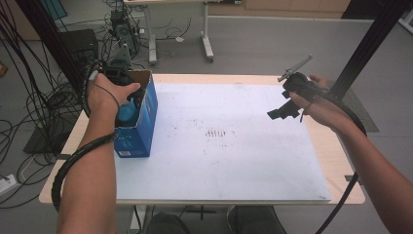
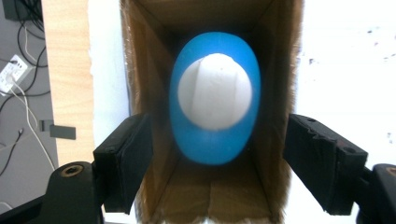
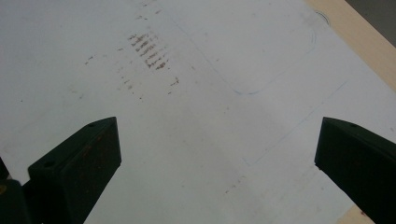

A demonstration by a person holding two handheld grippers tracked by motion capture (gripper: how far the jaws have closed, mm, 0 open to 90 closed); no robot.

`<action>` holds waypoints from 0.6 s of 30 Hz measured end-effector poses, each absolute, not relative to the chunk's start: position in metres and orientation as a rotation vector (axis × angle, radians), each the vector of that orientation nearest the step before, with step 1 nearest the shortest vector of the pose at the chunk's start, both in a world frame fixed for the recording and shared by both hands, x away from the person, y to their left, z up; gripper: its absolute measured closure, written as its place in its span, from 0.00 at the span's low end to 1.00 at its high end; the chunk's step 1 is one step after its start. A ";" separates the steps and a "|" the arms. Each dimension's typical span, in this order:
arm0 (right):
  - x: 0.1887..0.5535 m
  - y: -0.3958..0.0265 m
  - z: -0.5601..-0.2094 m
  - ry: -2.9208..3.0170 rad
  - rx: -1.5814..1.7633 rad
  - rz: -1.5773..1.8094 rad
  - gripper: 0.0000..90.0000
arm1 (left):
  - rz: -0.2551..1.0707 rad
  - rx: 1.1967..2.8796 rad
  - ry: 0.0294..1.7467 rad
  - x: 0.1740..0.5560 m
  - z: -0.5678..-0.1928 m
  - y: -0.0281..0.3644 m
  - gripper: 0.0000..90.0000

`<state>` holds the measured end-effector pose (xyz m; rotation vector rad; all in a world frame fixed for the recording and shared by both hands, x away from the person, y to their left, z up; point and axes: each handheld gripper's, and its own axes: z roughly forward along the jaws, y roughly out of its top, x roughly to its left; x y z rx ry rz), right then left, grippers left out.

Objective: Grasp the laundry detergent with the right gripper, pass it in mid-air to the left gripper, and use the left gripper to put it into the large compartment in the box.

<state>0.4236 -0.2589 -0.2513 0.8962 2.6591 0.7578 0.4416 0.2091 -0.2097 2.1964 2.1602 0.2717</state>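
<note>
Two grippers: one in each hand, well apart, at opposite sides of the table.
Table (image 1: 336,161): pale wood top, seen from above in the high view, with grey floor around it.
Sheet (image 1: 229,146): white, covers most of the table; a patch of brown smudges near its middle (image 3: 148,51), faint outlines drawn on it in the right gripper view.
Box (image 1: 141,124): blue cardboard, stands upright with its top open, on the left edge of the sheet; brown inside (image 2: 154,70).
Bottle (image 2: 212,98): blue, with a white round cap facing up; it stands inside the box, seen from straight above in the left gripper view; its blue also shows through the box mouth (image 1: 127,111).
Left gripper (image 2: 217,163): points down over the open box; jaws spread, one pad (image 2: 133,158) over the box's left wall, the other outside its right wall; neither touches the bottle, which sits lower between them.
Left hand (image 1: 109,92): wraps the gripper body above the box, cable coiled along the forearm.
Right gripper (image 3: 217,163): held in the air above the sheet's right part, jaws spread wide, nothing between them.
Right hand (image 1: 316,105): near the table's far right corner.
</note>
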 end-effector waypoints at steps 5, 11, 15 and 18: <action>0.425 -0.256 -0.250 2.663 0.891 0.749 0.00 | 0.309 2.204 2.117 0.436 -0.190 0.203 0.25; 0.427 -0.252 -0.251 2.671 0.892 0.740 0.00 | 0.319 2.219 2.050 0.436 -0.176 0.192 0.22; 0.427 -0.249 -0.253 2.678 0.886 0.732 0.00 | 0.308 2.220 2.000 0.439 -0.172 0.181 0.18; 0.428 -0.249 -0.252 2.683 0.882 0.719 0.00 | 0.309 2.237 1.952 0.441 -0.172 0.168 0.16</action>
